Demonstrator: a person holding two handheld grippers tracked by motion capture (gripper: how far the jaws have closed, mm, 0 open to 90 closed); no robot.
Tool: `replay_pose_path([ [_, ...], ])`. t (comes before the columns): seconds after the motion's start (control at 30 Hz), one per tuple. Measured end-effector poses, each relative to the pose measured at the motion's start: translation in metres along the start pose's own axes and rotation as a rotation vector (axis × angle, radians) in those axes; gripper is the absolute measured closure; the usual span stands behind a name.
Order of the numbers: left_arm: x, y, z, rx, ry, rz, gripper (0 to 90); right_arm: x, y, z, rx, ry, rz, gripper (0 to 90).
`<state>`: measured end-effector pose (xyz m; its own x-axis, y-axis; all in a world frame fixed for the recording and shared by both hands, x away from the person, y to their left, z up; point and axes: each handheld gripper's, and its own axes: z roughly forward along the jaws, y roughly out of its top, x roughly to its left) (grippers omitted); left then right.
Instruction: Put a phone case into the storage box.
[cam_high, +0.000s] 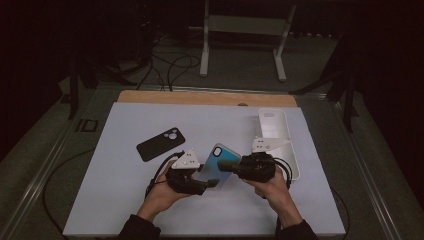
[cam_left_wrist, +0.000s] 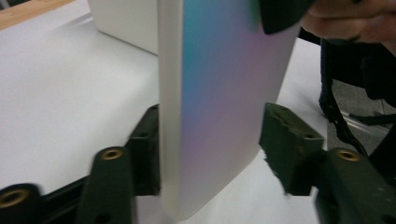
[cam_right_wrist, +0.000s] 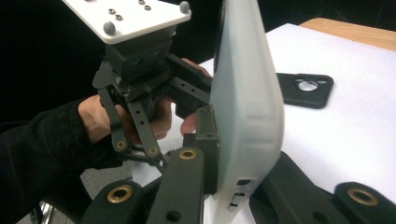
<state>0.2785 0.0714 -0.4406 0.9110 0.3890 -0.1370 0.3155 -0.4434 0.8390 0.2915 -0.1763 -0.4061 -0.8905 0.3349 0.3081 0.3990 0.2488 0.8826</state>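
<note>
Two hand-held grippers meet over the white table (cam_high: 125, 200), near its 6 o'clock edge. At 2 o'clock lies a long white tray (cam_high: 274, 131), and at 10 o'clock a black phone case (cam_high: 161, 144) rests flat, camera cutout up. Between the tools an iridescent blue-to-pink phone case (cam_high: 215, 164) is lifted off the surface. The right hand-held gripper (cam_right_wrist: 233, 186) pinches its white edge, jaws pressed against both sides. The left hand-held gripper (cam_left_wrist: 210, 149) straddles the case's lower end; one jaw touches it, the other stands slightly apart, so its grip cannot be judged.
</note>
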Motion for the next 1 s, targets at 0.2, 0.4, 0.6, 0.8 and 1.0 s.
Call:
replay_pose_path([
  [0.2,-0.001,-0.001,0.001,0.013,-0.006,0.015,57.3,-0.002,-0.001,-0.002,0.017,-0.015,-0.01,79.0],
  [0.4,0.0,-0.002,0.001,0.01,-0.011,0.017,69.8,-0.004,-0.001,-0.002,0.015,-0.052,-0.002,60.9],
  [0.6,-0.002,-0.002,0.003,0.008,-0.006,0.024,76.8,-0.002,0.0,0.001,0.003,-0.067,0.003,45.7],
  [0.8,-0.006,0.0,0.004,0.0,0.011,0.044,80.0,0.0,0.001,0.004,-0.027,-0.091,0.021,33.2],
  [1.0,-0.004,0.0,0.0,-0.01,0.058,0.024,80.6,0.009,0.0,0.007,-0.01,-0.219,-0.017,17.1],
])
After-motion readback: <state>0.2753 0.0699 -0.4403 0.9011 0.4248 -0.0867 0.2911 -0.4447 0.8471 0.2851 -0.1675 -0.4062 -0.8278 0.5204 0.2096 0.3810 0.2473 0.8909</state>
